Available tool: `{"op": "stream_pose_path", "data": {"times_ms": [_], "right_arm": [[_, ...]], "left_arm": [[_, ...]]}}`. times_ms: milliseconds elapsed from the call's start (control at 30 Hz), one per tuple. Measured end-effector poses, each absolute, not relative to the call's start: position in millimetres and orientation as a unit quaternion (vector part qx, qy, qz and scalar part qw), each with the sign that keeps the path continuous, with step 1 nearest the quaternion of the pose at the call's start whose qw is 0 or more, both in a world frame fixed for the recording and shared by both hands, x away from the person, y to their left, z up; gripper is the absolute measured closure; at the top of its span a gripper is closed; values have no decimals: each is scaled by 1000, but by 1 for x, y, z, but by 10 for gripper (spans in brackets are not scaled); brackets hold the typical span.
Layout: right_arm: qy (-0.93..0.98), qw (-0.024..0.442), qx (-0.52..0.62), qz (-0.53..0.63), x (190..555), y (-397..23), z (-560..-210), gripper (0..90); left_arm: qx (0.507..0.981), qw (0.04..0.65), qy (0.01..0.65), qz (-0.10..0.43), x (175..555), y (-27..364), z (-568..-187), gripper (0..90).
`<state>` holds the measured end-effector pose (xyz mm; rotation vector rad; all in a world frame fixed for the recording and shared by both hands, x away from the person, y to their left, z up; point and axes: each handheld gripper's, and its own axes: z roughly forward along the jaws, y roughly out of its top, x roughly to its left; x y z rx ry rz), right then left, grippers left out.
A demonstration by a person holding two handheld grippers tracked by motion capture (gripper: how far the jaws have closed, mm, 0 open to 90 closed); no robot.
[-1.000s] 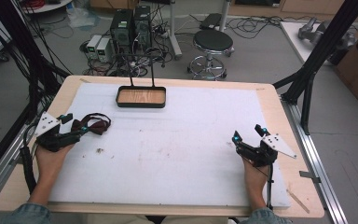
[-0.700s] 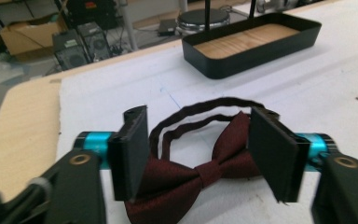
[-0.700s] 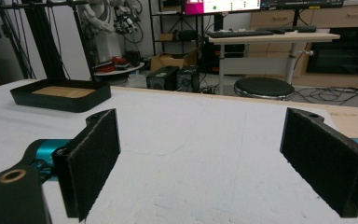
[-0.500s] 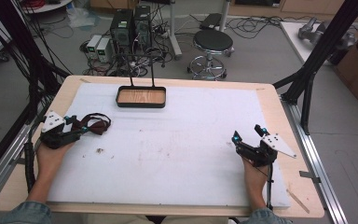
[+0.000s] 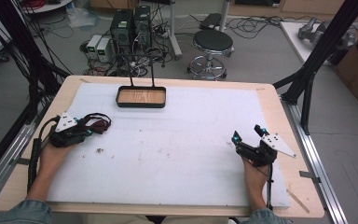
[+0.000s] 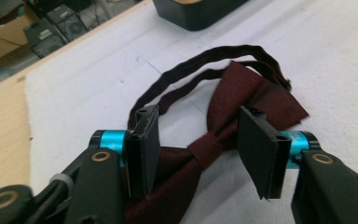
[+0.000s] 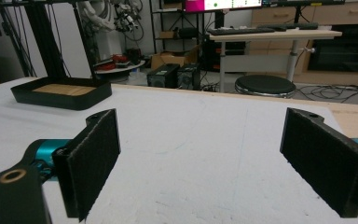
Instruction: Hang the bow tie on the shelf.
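A dark red bow tie (image 6: 242, 100) with a black neck strap (image 6: 186, 70) lies on the white foam sheet (image 5: 177, 140) at the left. In the high view the bow tie (image 5: 99, 124) sits just beyond my left gripper (image 5: 81, 128). That left gripper (image 6: 198, 140) is open, its jaws standing either side of the tie's centre knot (image 6: 209, 142), not closed on it. My right gripper (image 5: 247, 137) rests low on the sheet at the right. The right gripper (image 7: 200, 158) is wide open with nothing between its pads.
A black tray with a wooden floor (image 5: 141, 96) stands at the back centre of the sheet, also seen as the tray (image 7: 58, 93) far left in the right gripper view. Small dark crumbs (image 5: 99, 150) lie near the left hand. A stool (image 5: 212, 44) and computer boxes stand beyond the table.
My left gripper has slid forward and to the right, bringing its open jaws around the bow tie. The right gripper has stayed put.
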<state>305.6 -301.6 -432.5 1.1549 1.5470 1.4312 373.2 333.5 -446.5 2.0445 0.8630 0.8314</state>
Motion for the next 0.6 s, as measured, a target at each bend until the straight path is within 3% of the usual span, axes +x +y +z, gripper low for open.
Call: {"op": "stream_pose_path", "data": {"times_ms": [600], "right_arm": [[602,358,451,553,305,-301,-433,112]], "left_arm": [[823,342,324,317,380,332,-453,623]]}}
